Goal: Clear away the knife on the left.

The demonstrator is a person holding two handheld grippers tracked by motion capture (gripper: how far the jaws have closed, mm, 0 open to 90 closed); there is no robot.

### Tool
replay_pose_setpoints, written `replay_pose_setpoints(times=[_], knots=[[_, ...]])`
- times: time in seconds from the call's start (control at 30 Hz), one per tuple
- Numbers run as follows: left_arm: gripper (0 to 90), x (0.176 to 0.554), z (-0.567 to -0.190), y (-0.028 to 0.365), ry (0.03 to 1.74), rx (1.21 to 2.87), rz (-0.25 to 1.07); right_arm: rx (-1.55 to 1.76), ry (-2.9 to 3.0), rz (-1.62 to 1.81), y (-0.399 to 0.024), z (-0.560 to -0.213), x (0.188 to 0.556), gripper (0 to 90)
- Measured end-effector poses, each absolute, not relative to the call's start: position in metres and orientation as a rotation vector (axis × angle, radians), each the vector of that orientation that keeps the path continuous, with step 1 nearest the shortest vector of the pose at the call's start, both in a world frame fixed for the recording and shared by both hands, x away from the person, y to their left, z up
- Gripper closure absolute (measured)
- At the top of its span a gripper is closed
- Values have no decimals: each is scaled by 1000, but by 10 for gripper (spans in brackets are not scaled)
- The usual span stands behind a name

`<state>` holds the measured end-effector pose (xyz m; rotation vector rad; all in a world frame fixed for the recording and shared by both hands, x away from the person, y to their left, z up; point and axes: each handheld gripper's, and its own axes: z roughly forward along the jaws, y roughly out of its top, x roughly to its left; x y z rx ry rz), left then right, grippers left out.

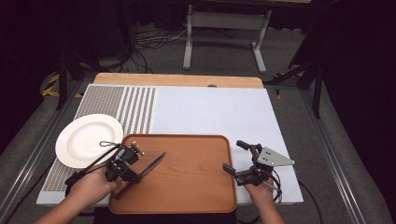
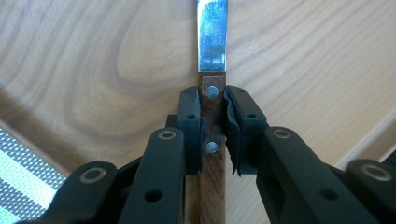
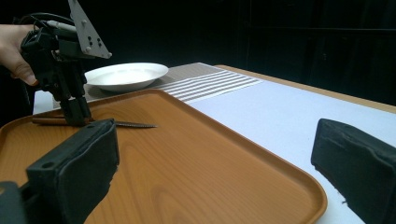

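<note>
A white mat (image 1: pixel 210 109) is covering the table, and a wooden tray (image 1: pixel 187 172) is lying at its near edge. A white plate (image 1: pixel 86 137) is sitting just left of the tray. The left gripper (image 2: pixel 212 123) is clenching a knife (image 1: pixel 148 169) by its wooden handle, low over the tray. The right gripper (image 1: pixel 233 156) is hovering with jaws spread wide, grasping nothing, at the tray's right edge.

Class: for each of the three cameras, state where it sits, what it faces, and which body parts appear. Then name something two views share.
High view: above the near edge, looking down on the tray; both forearms and hands show.
Left gripper view: on the left gripper, facing down at the knife it clamps.
Right gripper view: on the open right gripper, low, facing across the tray; a hand shows.
Shared: plate, high and right gripper views.
</note>
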<state>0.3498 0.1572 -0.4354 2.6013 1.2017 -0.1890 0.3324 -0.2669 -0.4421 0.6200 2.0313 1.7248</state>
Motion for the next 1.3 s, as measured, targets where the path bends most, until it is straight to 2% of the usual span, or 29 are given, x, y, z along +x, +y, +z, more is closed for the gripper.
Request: replay_pose_setpoints(times=[0.3, 0.37, 0.4, 0.53, 0.63, 0.7, 0.77, 0.87, 0.97, 1.0, 1.03, 1.1, 1.23, 1.3], knots=[[762, 350, -436, 157, 1190, 2609, -189, 620, 2033, 1723, -267, -442, 332, 16], [691, 351, -434, 159, 1155, 2608, -137, 620, 2033, 1723, -267, -442, 332, 16], [650, 349, -433, 159, 1167, 2564, -159, 620, 2033, 1724, -267, -442, 332, 16], [518, 349, -428, 162, 1091, 2539, -107, 619, 2034, 1724, -267, -442, 332, 16], [443, 349, -425, 163, 1041, 2526, -78, 617, 2033, 1724, -267, -442, 332, 16], [426, 349, -422, 162, 997, 2538, -75, 618, 2033, 1724, -267, -442, 332, 16], [355, 350, -420, 161, 963, 2551, -78, 617, 2034, 1723, -267, -442, 332, 16], [336, 353, -419, 159, 925, 2574, -105, 616, 2034, 1722, -267, -442, 332, 16], [349, 352, -418, 158, 885, 2570, -72, 615, 2033, 1724, -267, -442, 332, 16], [370, 351, -416, 157, 864, 2570, -58, 615, 2033, 1724, -267, -442, 332, 16], [442, 350, -415, 157, 834, 2573, -46, 615, 2034, 1722, -267, -442, 332, 16], [474, 348, -413, 156, 732, 2584, -11, 616, 2035, 1721, -267, -442, 332, 16], [665, 348, -411, 152, 612, 2613, -10, 612, 2036, 1721, -266, -442, 333, 16], [798, 348, -411, 150, 564, 2622, 15, 615, 2035, 1723, -266, -442, 333, 16]])
